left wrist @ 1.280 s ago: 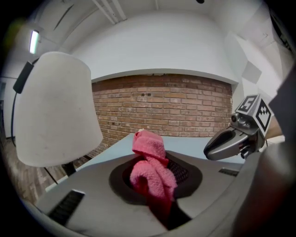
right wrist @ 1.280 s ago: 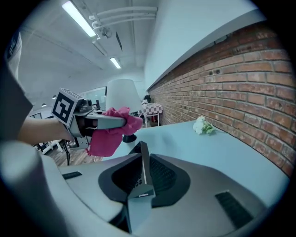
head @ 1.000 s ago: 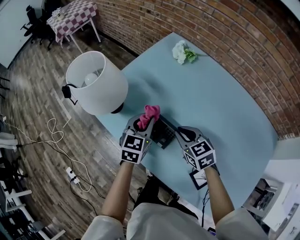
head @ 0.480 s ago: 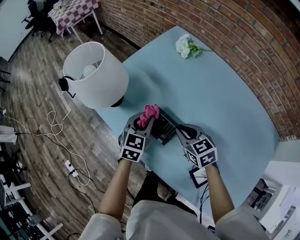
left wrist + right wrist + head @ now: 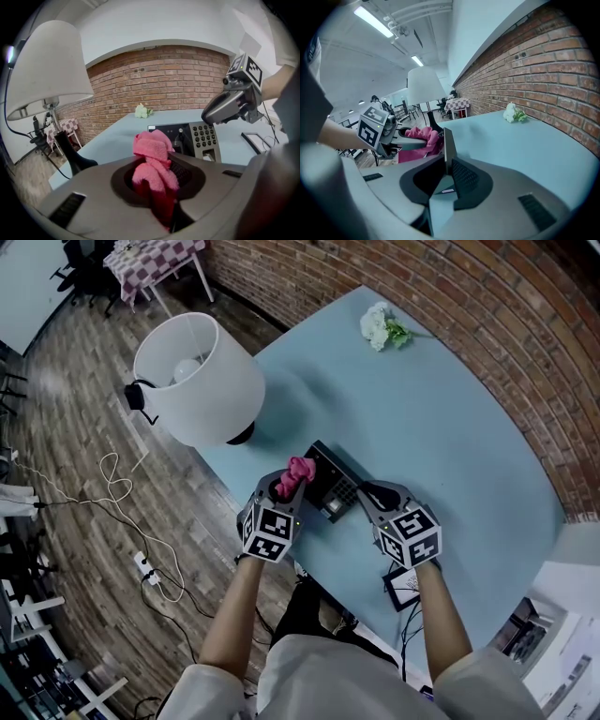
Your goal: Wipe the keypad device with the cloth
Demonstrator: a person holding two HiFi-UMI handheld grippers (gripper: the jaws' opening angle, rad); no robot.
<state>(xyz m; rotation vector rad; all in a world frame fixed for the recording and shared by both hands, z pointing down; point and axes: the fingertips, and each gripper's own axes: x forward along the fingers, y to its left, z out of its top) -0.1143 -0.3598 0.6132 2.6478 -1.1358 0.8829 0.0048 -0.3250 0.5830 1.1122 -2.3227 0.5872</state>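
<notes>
The black keypad device (image 5: 330, 482) lies near the front edge of the light blue table (image 5: 441, 427). My left gripper (image 5: 287, 486) is shut on a bunched pink cloth (image 5: 299, 470), which rests against the device's left end. In the left gripper view the cloth (image 5: 152, 159) sticks up from between the jaws, and the device's keys (image 5: 205, 136) show just beyond it. My right gripper (image 5: 368, 495) is shut on the device's right end. In the right gripper view that end shows as a thin dark plate (image 5: 448, 145) clamped between the jaws.
A table lamp with a white shade (image 5: 201, 388) stands at the table's left corner, close to my left gripper. White flowers (image 5: 382, 327) lie at the far side by the brick wall. A small framed card (image 5: 405, 587) lies near the front edge, beside my right arm.
The keypad device has swung round between the grippers and lies more slantwise. The cloth stays pressed at its left end, and both grippers keep their hold.
</notes>
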